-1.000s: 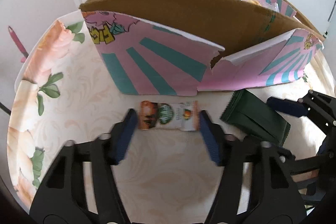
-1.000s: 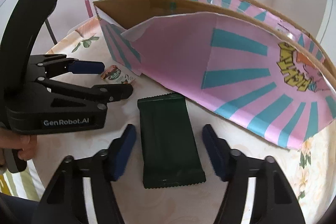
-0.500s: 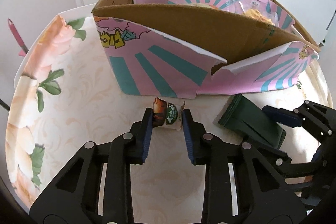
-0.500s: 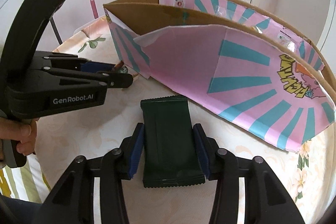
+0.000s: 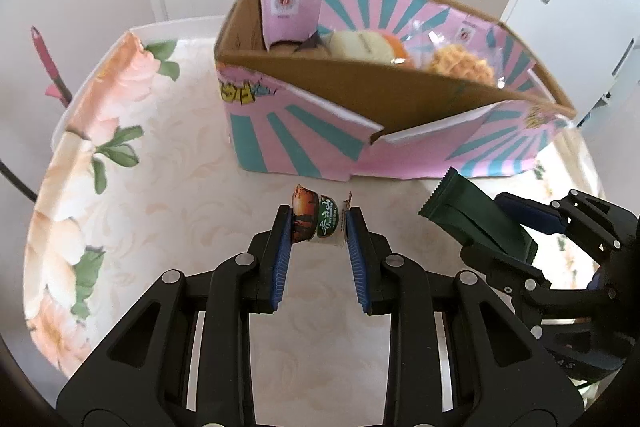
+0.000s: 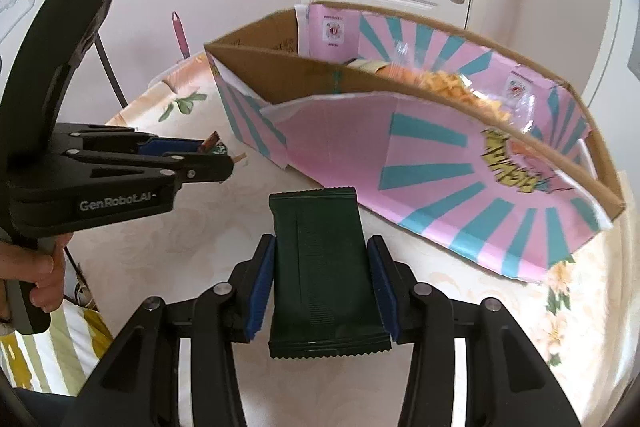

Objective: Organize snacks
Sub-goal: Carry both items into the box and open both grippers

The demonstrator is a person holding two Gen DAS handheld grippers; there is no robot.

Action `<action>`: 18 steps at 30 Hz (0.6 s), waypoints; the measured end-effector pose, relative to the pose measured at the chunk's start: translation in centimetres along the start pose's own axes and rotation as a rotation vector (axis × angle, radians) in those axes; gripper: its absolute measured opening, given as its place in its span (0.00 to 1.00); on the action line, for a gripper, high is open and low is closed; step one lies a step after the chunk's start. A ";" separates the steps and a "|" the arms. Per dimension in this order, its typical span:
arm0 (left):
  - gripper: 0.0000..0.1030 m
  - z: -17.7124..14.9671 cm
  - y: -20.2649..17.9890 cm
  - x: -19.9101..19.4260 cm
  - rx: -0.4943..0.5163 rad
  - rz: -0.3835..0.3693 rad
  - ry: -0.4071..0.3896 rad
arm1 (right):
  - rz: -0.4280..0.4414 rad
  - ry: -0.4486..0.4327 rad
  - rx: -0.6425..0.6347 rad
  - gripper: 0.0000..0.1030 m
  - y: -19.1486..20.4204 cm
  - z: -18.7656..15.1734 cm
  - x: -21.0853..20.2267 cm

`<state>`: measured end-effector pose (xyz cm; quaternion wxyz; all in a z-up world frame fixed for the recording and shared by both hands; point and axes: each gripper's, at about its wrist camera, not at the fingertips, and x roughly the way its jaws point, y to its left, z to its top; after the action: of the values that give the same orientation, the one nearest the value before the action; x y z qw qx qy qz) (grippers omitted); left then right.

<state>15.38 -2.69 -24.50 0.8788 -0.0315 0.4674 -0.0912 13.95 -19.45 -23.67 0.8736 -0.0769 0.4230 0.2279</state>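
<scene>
On the floral tablecloth [image 5: 120, 211], the left gripper [image 5: 318, 227] pinches a small snack packet [image 5: 320, 223] between its blue pads, clear of the cloth. Behind it, the pink-and-teal cardboard box [image 5: 320, 147] holds wrapped pastries [image 5: 360, 47] and a waffle-like snack [image 5: 460, 65]. At right, the right gripper [image 6: 322, 263] clamps a dark green snack pack [image 6: 320, 267].

Floral-cloth table [image 5: 168, 211]; pink-teal cardboard box [image 5: 304, 143] standing directly on it.

Black hand-held gripper [image 6: 320, 279], blue pads [image 6: 260, 283], silver screws, "GenRobot.AI" lettering.
</scene>
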 end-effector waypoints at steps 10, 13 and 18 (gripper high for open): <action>0.24 1.8 -2.2 -7.0 -0.036 -0.021 -0.098 | 0.012 -0.053 0.011 0.41 -0.1 0.8 -5.7; 0.24 3.1 -3.0 -9.0 -0.040 -0.025 -0.141 | 0.010 -0.085 0.008 0.41 -0.3 1.5 -8.0; 0.24 6.0 -3.9 -11.2 -0.020 -0.032 -0.206 | -0.010 -0.146 0.017 0.41 -1.6 3.7 -11.1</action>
<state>13.70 -4.61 -11.43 0.9203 -0.0569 0.3747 -0.0971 11.29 -23.33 -12.78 0.9040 -0.0549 0.3596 0.2248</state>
